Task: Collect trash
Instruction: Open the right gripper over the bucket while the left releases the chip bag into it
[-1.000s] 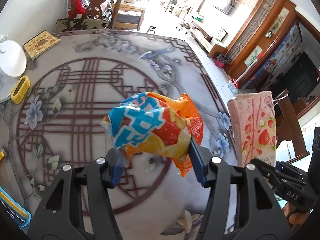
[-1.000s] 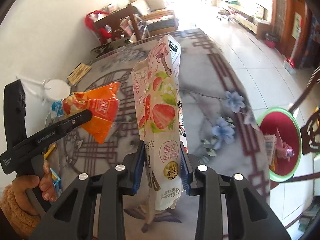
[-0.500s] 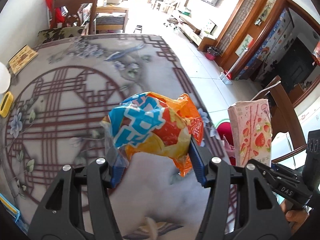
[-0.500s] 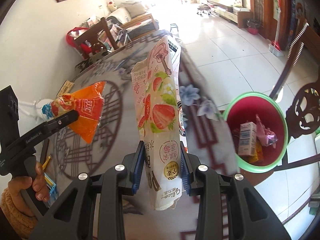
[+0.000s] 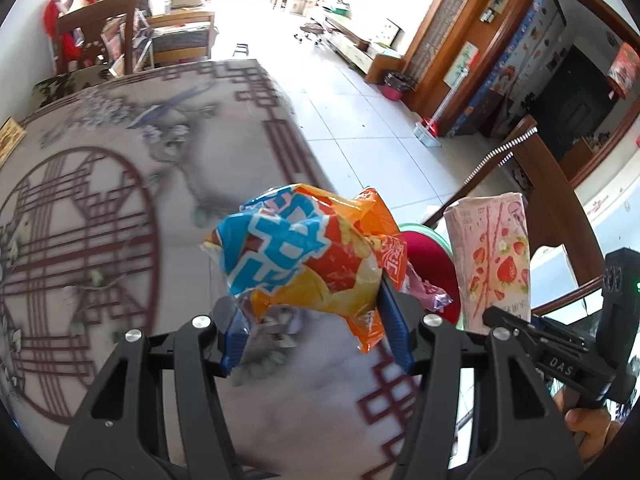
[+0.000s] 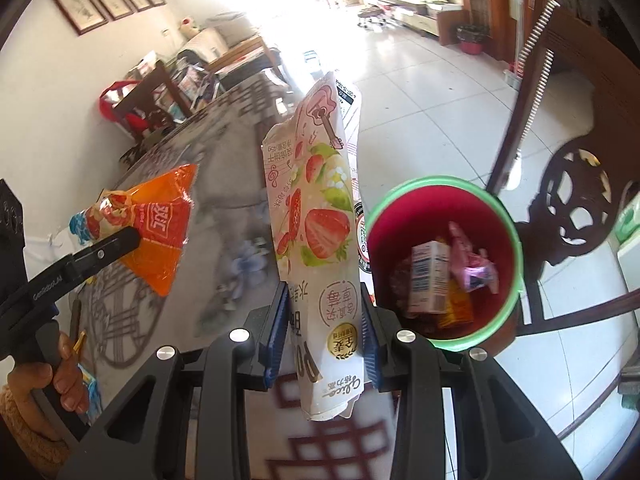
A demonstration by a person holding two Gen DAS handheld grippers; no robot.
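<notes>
My left gripper (image 5: 316, 332) is shut on a crumpled orange and blue snack bag (image 5: 304, 256), held above the table's right edge. My right gripper (image 6: 324, 340) is shut on a tall pink strawberry snack pack (image 6: 316, 224), upright between its blue pads. The same pack (image 5: 496, 264) appears at the right of the left wrist view, and the snack bag (image 6: 156, 224) at the left of the right wrist view. A red bin with a green rim (image 6: 516, 248) stands on the floor just right of the pack, holding a small carton (image 6: 428, 276) and wrappers. The bin (image 5: 432, 256) is partly hidden behind the snack bag.
The patterned table (image 5: 100, 220) stretches left and back. A dark wooden chair (image 6: 580, 200) stands right behind the bin. Another chair (image 5: 100, 28) with red cloth sits at the far end. Tiled floor (image 5: 360, 120) lies to the right.
Both grippers have carried their loads to the right, from over the table's middle to its right edge. The bin has come into the left view and closer in the right. Grips unchanged.
</notes>
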